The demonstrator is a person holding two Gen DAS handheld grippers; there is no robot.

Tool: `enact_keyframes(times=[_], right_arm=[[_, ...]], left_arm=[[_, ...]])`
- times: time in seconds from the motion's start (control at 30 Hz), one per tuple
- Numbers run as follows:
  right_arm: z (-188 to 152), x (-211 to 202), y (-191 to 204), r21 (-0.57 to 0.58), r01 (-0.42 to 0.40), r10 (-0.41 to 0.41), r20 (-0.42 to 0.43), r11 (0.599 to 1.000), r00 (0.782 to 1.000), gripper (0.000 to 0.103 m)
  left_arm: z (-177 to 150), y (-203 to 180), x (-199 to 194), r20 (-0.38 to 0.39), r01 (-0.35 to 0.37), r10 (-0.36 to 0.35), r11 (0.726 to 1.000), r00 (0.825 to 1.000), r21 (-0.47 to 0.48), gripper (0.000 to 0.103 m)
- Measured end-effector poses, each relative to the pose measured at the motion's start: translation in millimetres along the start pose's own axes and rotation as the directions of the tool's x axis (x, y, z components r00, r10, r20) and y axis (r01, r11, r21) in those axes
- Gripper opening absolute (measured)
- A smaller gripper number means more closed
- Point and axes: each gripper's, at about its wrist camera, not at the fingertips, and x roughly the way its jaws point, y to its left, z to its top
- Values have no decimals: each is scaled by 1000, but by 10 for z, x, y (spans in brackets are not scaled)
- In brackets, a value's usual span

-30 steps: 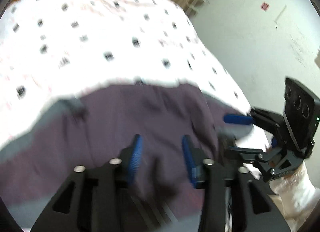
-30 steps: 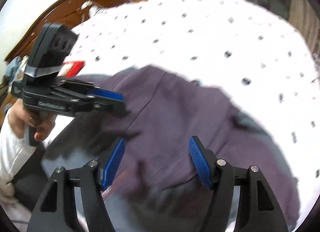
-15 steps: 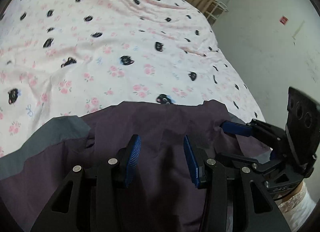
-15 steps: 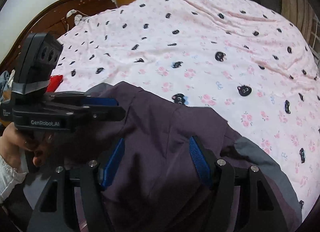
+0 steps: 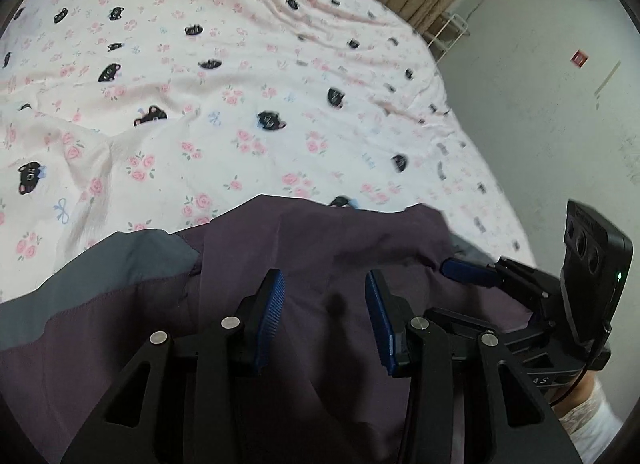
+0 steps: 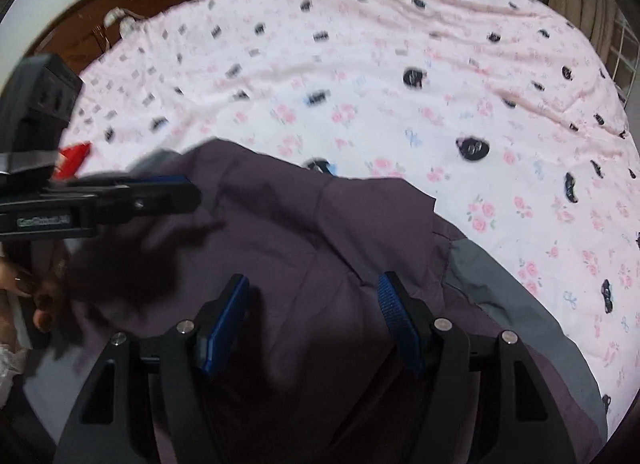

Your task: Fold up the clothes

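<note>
we had the purple garment (image 5: 328,248) lying at the near edge of the bed (image 5: 224,111), its grey panels (image 5: 120,260) showing at both sides, with its far edge bunched and creased rather than flat. our left gripper (image 5: 324,312) hung just over the cloth with its jaws partly apart and nothing pinched between the blue pads (image 5: 272,304). our right gripper (image 6: 314,318) was held wider, also over the purple cloth, and also gripping nothing that we could see; in the left wrist view it sat at the right side of the garment.

we judged the step to be taking hold of the garment for a fold. to do it well, we thought each gripper should come down on a single clear edge or corner, not the bunched middle, pinch only 1 layer set, and both should lift together so the cloth stayed taut and the crease ran straight. the loose ridge between the 2 grippers looked likely to drag.

we saw no containers in either view.
</note>
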Motion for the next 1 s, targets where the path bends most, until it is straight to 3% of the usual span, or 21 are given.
enact_keyframes(times=[0.1,0.23,0.4,0.6,0.83,1.0], right_arm=[[-49,-300,97,-1,-41,41,70,999,997,68],[-199,-592,335,-59,-65,71,105,996,992,69],[-394,-510,494,-121,6,-1,47,993,999,69],[-485,-198,317,-52,-8,6,-51,999,999,73],[-487,-23,197,1,-35,35,-104,999,994,76],[-468,-316,277,0,-5,5,-36,1000,999,76]], left_arm=[[-67,-123,-251,22,3,-4,999,1000,37,38],[-263,-290,-424,0,-63,63,990,998,125,38],[-453,-338,-269,-69,-104,118,980,991,172,38],[-580,-201,44,-139,-137,160,978,977,157,38],[-605,-157,61,-139,-131,151,981,979,145,38],[-586,-224,-214,-83,-119,131,984,988,136,38]])
